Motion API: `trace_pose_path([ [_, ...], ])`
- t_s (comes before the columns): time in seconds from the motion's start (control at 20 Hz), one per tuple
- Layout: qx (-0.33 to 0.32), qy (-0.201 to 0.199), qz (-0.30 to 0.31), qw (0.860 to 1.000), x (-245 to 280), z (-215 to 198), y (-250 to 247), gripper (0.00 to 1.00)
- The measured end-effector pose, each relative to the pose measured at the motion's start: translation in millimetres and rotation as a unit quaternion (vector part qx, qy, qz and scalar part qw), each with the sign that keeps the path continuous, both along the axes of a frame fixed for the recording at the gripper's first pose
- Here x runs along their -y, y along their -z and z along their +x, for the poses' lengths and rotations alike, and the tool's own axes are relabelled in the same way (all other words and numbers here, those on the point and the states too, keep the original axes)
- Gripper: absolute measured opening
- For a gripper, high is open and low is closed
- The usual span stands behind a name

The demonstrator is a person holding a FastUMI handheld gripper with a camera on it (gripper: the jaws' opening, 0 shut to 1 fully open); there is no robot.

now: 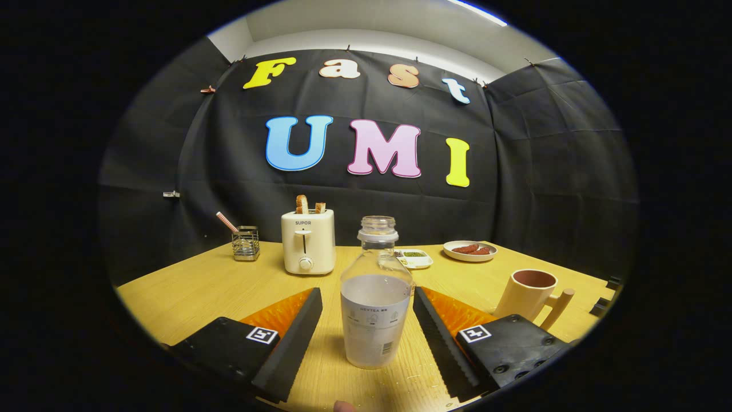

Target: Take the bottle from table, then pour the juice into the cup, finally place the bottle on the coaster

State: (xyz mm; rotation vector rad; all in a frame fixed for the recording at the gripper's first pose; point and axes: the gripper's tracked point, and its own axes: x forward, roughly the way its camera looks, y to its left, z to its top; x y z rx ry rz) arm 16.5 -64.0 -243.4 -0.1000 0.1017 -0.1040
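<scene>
Tabletop (189,286): bottle (375,309) between spread fingers (297,332), untouched.

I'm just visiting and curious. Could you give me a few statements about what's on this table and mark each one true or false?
1. The bottle stands upright between the fingers of the gripper. True.
2. The fingers are squeezing the bottle. False: they stand open, with a gap on each side of it.
3. The bottle has its cap on. False: its mouth is open.
4. The cup stands beyond the right finger, with its handle pointing away from the bottle. True.
5. The toaster is lying on its side. False: it stands upright beyond the bottle, with bread sticking out of the top.
</scene>
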Motion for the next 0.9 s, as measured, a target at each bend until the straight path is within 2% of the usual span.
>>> trace_pose_path([
  [0.5,0.002,-0.041,0.016,0.999,10.6,14.7,16.6,0.97],
  [0.65,-0.002,-0.042,0.012,0.999,11.3,17.7,18.1,0.77],
  [0.75,-0.017,-0.043,0.001,0.999,9.2,16.5,15.0,0.76],
  [0.9,-0.013,-0.049,0.003,0.999,1.5,13.6,-19.1,0.76],
])
